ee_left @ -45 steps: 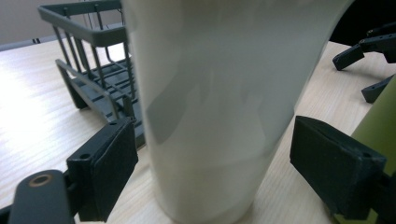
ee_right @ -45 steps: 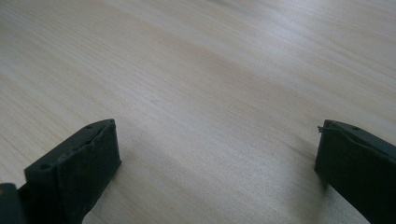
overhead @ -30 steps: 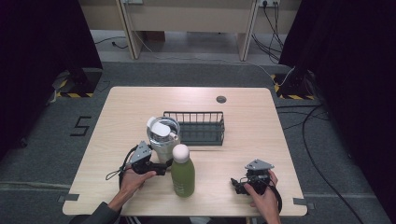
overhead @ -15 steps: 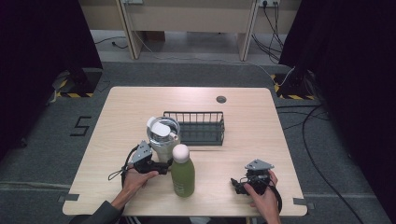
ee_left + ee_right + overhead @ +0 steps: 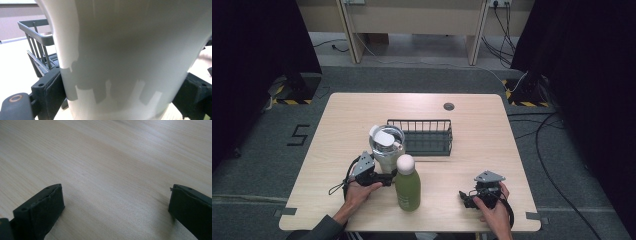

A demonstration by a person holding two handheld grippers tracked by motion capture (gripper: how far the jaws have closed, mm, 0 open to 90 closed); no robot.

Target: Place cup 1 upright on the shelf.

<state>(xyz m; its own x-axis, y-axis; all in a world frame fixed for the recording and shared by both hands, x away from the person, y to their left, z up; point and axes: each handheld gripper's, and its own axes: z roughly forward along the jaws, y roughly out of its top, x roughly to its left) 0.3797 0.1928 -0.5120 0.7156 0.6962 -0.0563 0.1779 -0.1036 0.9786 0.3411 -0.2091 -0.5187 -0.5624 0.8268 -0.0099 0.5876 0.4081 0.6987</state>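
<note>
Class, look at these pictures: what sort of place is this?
Probably a staged recording room or lab: a lone wooden table on grey carpet, black curtains on both sides, and hazard-striped tape on the floor.

A pale wood tabletop (image 5: 492, 135) stands on grey carpet floor (image 5: 562, 165). Black curtains (image 5: 257, 60) hang at 9 and 3 o'clock; a beige desk frame (image 5: 412, 20) and black cables (image 5: 504, 22) sit at 12.

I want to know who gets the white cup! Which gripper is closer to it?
Left. The left gripper has its jaws on either side of the white cup. The right gripper sits open near the table's front edge, past the green bottle.
</note>
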